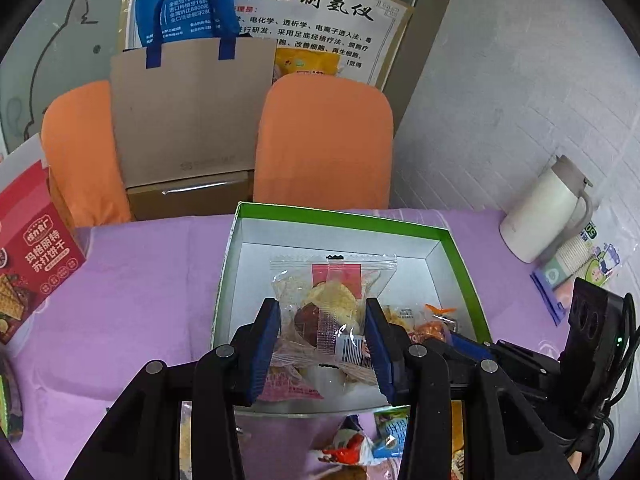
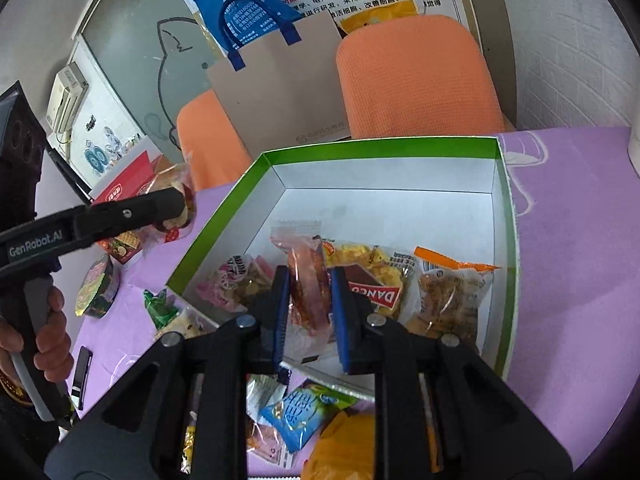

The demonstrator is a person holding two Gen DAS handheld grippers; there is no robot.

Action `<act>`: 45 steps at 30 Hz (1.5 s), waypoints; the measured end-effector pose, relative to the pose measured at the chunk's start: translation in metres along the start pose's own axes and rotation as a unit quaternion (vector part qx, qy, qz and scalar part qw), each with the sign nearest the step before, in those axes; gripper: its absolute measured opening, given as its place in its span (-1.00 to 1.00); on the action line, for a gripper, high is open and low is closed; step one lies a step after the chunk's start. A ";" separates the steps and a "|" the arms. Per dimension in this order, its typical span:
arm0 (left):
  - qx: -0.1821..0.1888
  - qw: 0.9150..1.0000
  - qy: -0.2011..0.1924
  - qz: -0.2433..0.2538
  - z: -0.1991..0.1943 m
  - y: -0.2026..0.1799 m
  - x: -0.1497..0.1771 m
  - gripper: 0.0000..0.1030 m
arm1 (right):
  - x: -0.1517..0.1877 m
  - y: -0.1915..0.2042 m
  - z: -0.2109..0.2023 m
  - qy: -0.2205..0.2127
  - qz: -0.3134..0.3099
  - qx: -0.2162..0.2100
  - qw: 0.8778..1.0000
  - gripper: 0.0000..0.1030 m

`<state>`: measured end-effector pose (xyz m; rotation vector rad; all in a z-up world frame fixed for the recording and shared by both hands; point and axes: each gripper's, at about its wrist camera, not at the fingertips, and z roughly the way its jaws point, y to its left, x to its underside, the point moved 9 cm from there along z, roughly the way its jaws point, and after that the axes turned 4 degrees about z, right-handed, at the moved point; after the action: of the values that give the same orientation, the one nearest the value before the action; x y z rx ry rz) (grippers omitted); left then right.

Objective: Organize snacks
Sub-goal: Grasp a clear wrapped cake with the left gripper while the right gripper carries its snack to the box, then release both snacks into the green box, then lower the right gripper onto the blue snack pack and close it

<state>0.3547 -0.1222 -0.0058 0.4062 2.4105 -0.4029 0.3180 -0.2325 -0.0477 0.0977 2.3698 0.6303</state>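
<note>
Covering the desk, a lilac cloth carries a green-rimmed white box at the centre of both views, its open top facing up. Beyond the box, at twelve o'clock, stand two orange chair backs with a brown paper bag between them. A red cracker carton lies at nine o'clock in the left wrist view, and a white jug at two o'clock.

The left hand-held gripper is clamped on a clear biscuit packet, held above the near part of the box; in the right wrist view the same gripper appears at nine o'clock, outside the box's left wall, with a hand on its grip. The right hand-held gripper is closed on a slim red snack packet, held edge-on over the box floor.

Inside the box, a yellow-and-brown wafer packet and an orange-topped clear packet lie at three o'clock of the red packet, a pink packet at nine o'clock. Loose snacks, among them a blue sachet, lie on the cloth at six o'clock, just outside the near wall.
</note>
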 end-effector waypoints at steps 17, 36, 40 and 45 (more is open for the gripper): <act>-0.042 0.999 -0.025 0.002 0.012 0.012 0.003 0.96 | -0.004 -0.005 0.000 -0.033 -0.085 0.070 0.993 0.64; -0.014 0.998 -0.054 -0.012 -0.111 -0.010 0.064 0.96 | 0.055 0.040 -0.108 -0.068 -0.123 0.025 0.990 0.66; -0.002 0.999 -0.037 -0.011 -0.129 -0.009 0.108 0.96 | 0.084 0.042 -0.116 -0.044 -0.128 0.012 0.991 0.66; -0.024 1.000 -0.020 -0.004 -0.144 0.004 0.162 0.96 | 0.121 0.044 -0.108 -0.008 -0.162 0.029 0.986 0.46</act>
<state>0.1567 -0.0330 -0.0046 0.3629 2.3785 -0.3536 0.1521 -0.2103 -0.0282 -0.2510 2.3180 0.4027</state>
